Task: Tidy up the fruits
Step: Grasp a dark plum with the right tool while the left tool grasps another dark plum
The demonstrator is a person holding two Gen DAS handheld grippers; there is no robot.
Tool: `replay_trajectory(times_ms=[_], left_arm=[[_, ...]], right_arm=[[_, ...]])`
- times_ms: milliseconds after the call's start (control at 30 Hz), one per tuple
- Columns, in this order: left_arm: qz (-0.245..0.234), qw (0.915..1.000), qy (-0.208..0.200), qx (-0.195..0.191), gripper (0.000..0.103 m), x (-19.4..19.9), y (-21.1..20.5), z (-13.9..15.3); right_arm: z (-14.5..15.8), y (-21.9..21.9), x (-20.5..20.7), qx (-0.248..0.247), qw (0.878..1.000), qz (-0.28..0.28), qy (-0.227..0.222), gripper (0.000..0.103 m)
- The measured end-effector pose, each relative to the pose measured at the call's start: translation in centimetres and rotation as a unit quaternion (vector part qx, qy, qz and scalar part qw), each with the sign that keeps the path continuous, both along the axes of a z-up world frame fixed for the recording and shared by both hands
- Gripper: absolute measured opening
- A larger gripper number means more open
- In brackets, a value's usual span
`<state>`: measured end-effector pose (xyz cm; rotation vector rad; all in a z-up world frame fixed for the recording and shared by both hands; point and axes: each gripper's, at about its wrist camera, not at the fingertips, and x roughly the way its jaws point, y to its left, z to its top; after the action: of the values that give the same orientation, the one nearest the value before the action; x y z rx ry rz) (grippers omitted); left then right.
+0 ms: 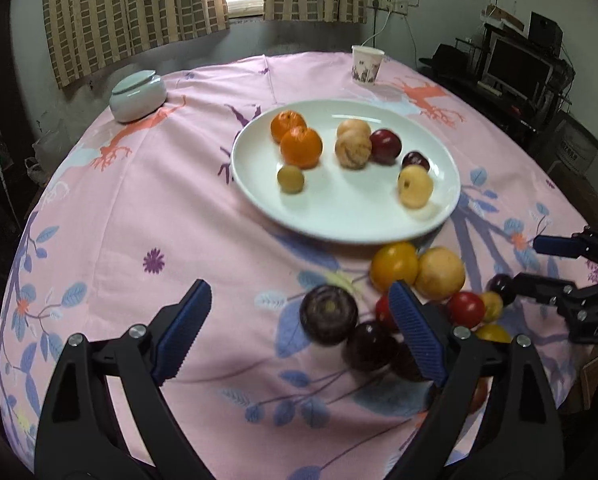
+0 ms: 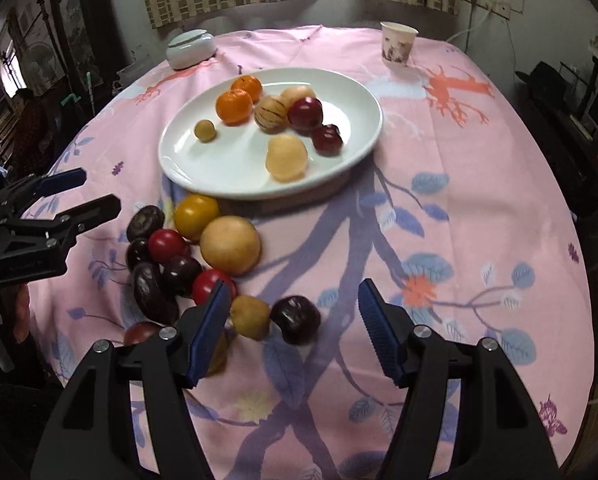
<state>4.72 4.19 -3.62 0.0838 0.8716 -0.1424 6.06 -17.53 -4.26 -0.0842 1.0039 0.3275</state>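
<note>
A white plate (image 1: 339,216) (image 2: 227,184) on the pink tablecloth holds two oranges (image 1: 301,147), striped pale fruits (image 1: 353,151), two dark red plums (image 1: 386,147), a pale yellow fruit (image 1: 415,186) and a small green one (image 1: 290,179). A pile of loose fruit lies before the plate: a yellow tomato (image 1: 394,266) (image 2: 197,216), a tan round fruit (image 1: 440,274) (image 2: 230,245), red tomatoes (image 2: 167,244) and dark purple fruits (image 1: 328,314) (image 2: 295,319). My left gripper (image 1: 299,328) is open, a purple fruit between its fingers. My right gripper (image 2: 293,316) is open over a dark fruit and a small yellow one (image 2: 250,317).
A pale green lidded jar (image 1: 138,96) (image 2: 190,50) stands at the back left of the table. A paper cup (image 1: 366,65) (image 2: 397,45) stands at the back right. Curtains and a window are behind; shelves with a monitor (image 1: 515,66) are at the right.
</note>
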Motion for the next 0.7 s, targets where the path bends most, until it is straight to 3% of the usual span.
replay_trajectory(times_ms=[167,333,533,600,700], left_arm=[[0.017,0.9993,0.031,-0.015,0.092,-1.1,1.7,-1.6],[0.014,0.9988,0.043,-0.019,0.092,-1.9,1.9,-2.0],[-0.008,0.9987,0.051,-0.002,0.092,-2.9,0.9,-2.4],[-0.010,0.9984,0.056,0.000,0.092,-2.9,0.8,-2.7],[-0.011,0.9977,0.066,-0.007,0.092,-2.7,0.8,-3.1]], right_arm=[[-1.0,-0.8,-1.1,-0.005,1.000,-0.001,0.001,0.066],[-2.0,-0.4,-1.7,-0.002,1.000,0.019,0.010,0.043],[-2.9,-0.3,-1.1,-0.005,1.000,0.022,0.009,0.042],[-3.2,-0.3,-0.5,0.003,1.000,0.027,0.016,0.027],[-3.3,0.1,-0.2,0.003,1.000,0.030,0.006,0.027]])
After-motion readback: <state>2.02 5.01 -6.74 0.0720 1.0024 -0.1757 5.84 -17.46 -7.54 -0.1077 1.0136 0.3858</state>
